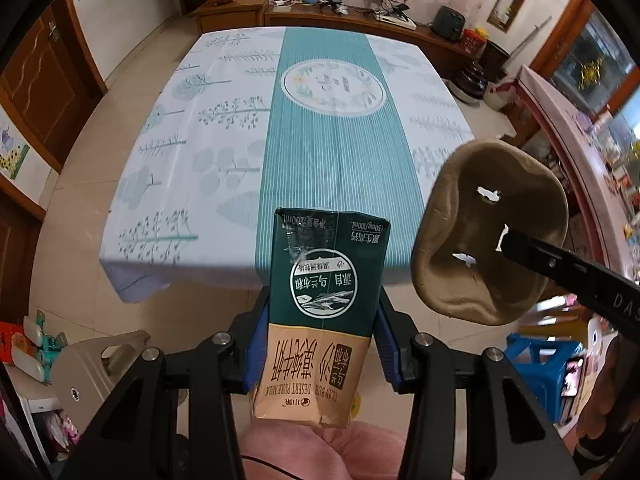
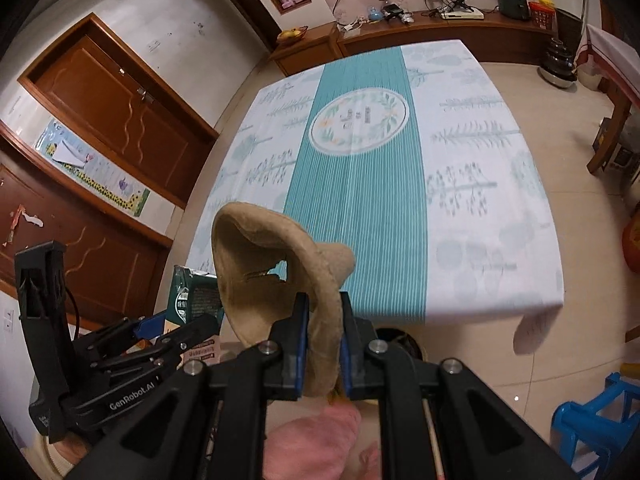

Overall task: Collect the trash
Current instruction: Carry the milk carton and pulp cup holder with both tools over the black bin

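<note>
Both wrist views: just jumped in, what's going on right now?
A person is collecting trash with a hand-held gripper in each hand. The left hand-held gripper is clamped on a green and tan milk carton. The right hand-held gripper pinches the rim of a crumpled brown paper lid with torn holes. Both items hang in the air in front of the near edge of the table, with its teal and white cloth.

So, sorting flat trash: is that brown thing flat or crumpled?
Crumpled: the brown paper piece is bent, folded and torn with holes, pinched in the right gripper.
</note>
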Demonstrator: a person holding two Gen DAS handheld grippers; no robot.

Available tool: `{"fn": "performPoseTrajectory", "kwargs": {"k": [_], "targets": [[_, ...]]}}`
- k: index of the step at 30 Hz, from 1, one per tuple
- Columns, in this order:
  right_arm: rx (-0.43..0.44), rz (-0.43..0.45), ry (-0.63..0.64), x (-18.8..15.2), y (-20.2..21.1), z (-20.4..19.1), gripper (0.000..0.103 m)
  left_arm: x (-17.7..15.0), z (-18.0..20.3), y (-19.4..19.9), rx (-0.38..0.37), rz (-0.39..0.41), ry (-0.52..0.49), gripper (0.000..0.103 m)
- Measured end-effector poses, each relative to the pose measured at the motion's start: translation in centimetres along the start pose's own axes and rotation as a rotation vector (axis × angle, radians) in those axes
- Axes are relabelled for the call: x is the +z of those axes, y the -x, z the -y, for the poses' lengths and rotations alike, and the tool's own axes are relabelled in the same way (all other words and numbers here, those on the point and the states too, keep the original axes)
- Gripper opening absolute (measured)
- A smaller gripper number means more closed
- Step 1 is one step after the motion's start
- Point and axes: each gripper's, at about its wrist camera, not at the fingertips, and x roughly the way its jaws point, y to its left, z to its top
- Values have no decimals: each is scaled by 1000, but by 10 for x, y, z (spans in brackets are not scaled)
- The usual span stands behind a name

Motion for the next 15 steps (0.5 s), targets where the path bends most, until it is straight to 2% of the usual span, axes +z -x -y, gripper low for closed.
{"fn": "performPoseTrajectory", "kwargs": {"k": [8, 15], "targets": [[-40, -82, -20, -39, -31, -11, 13, -41, -17, -20, -39, -72, -20, 45], [-122, -112, -43, -86, -88, -1, 13, -74, -36, -81, -58, -145, -39, 45]]}}
